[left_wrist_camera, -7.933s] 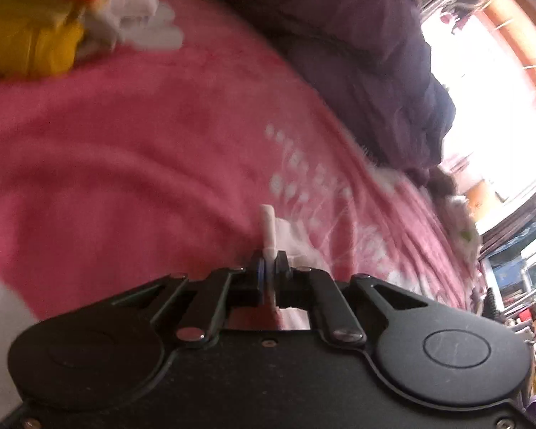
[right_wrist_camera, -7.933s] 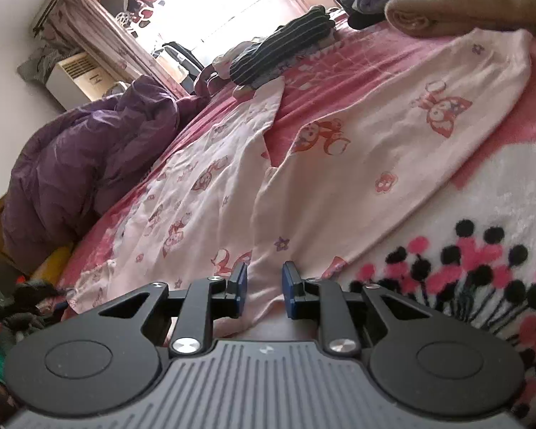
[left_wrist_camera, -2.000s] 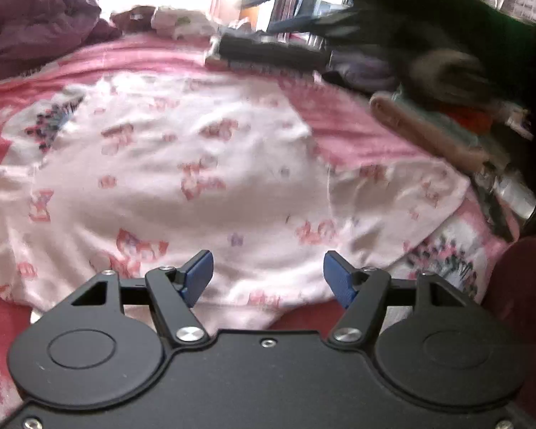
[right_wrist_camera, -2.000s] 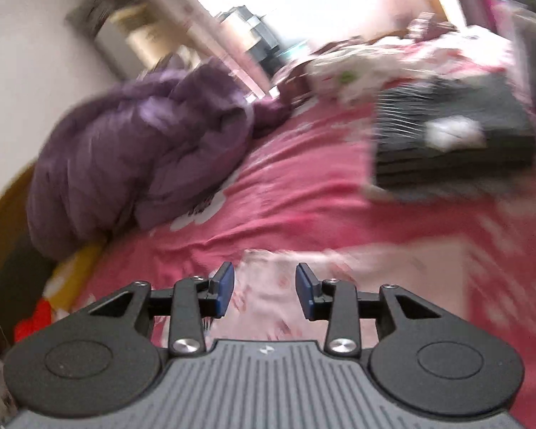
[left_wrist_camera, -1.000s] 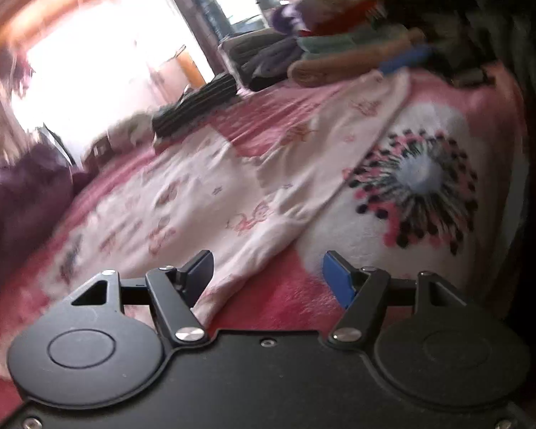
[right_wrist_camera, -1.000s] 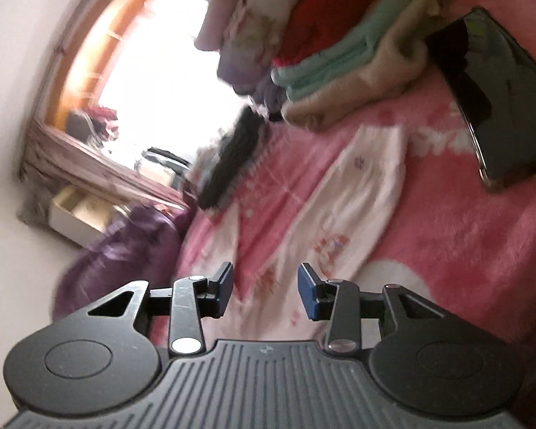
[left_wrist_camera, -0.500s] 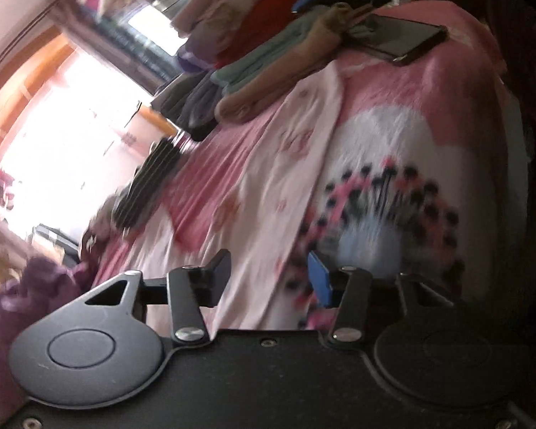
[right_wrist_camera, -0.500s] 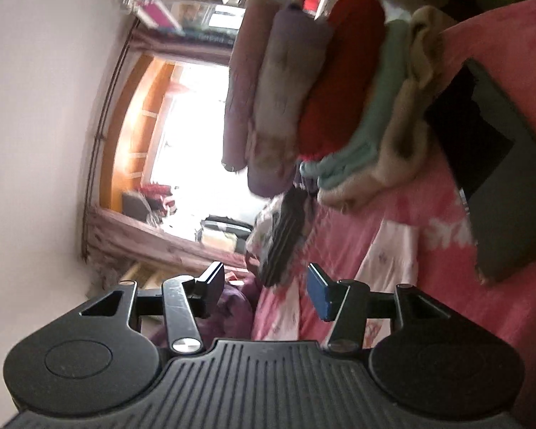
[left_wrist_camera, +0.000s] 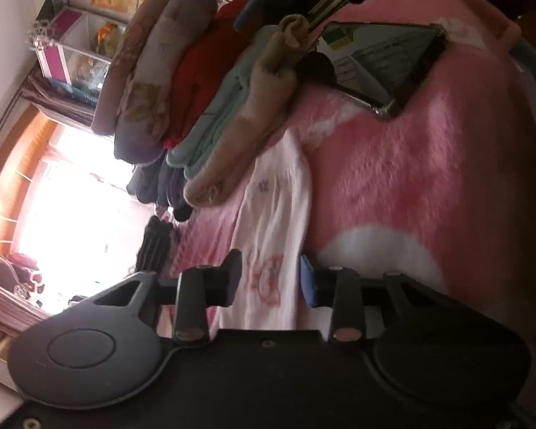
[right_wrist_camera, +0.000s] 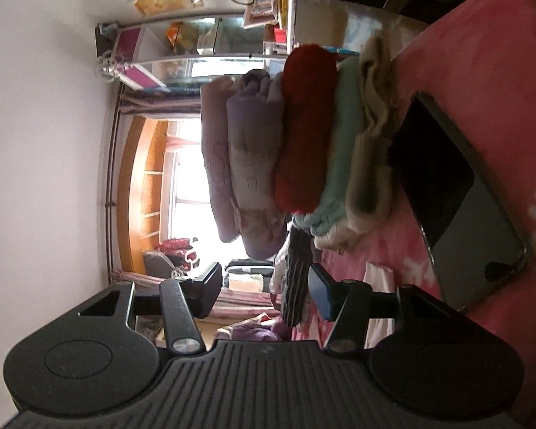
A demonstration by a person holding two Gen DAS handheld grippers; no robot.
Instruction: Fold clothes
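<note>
Both views are rolled sideways over a bed under a pink fleece blanket (left_wrist_camera: pixel 411 178). The left hand-held gripper (left_wrist_camera: pixel 269 279) gapes empty around a pale pink printed garment (left_wrist_camera: pixel 278 214) lying flat ahead. The right hand-held gripper (right_wrist_camera: pixel 264 289), also spread and empty, faces a stack of folded clothes (right_wrist_camera: pixel 296 150), a phone (right_wrist_camera: pixel 457 196) beside it, and a bright window (right_wrist_camera: pixel 185 193) beyond.

So the bed (left_wrist_camera: pixel 428 186) has a fuzzy pink blanket with white patches. Lying on it: a pale pink printed garment (left_wrist_camera: pixel 278 214) spread flat, a stack of folded clothes (left_wrist_camera: pixel 203 107), a dark tablet (left_wrist_camera: pixel 382 60) beside the stack, plus a striped folded piece (right_wrist_camera: pixel 294 282) further back.
</note>
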